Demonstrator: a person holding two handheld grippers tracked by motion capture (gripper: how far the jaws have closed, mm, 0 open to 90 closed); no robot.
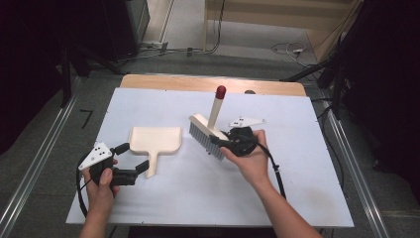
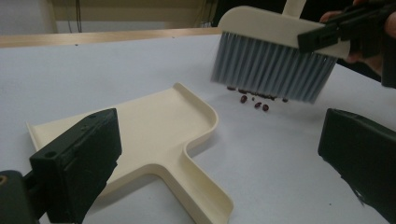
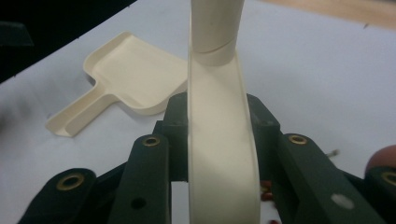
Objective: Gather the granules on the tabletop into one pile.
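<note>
Landmark: the cream dustpan [image 1: 154, 140] lies flat on the white table [image 1: 198, 198], its mouth toward the far edge and its handle pointing back to the person.
Brush: a cream hand brush [image 1: 208, 133] with grey bristles and a long handle ending in a red tip – it stands to the right of the dustpan, near it but apart, bristles down toward the table.
Brush, left gripper view: the bristles [image 2: 271, 70] hang just above the table surface, beyond the dustpan's right corner.
Crumbs: a small scatter of dark red bits [image 2: 254, 100] lies on the table under the bristles, just off the dustpan's right side.
Right gripper: the right gripper [image 1: 225, 143] is clamped on the brush head – in the right gripper view its 2 jaws press on both sides of the cream back of the brush [image 3: 219, 154].
Left gripper: the left gripper [image 1: 133, 158] sits at the dustpan's near left, its 2 jaws spread wide and holding nothing; the dustpan handle [image 2: 196, 196] lies between them in the left gripper view, and I cannot tell whether either jaw touches it.
Hands: 1 hand on each gripper, forearms coming in from the near edge of the table.
</note>
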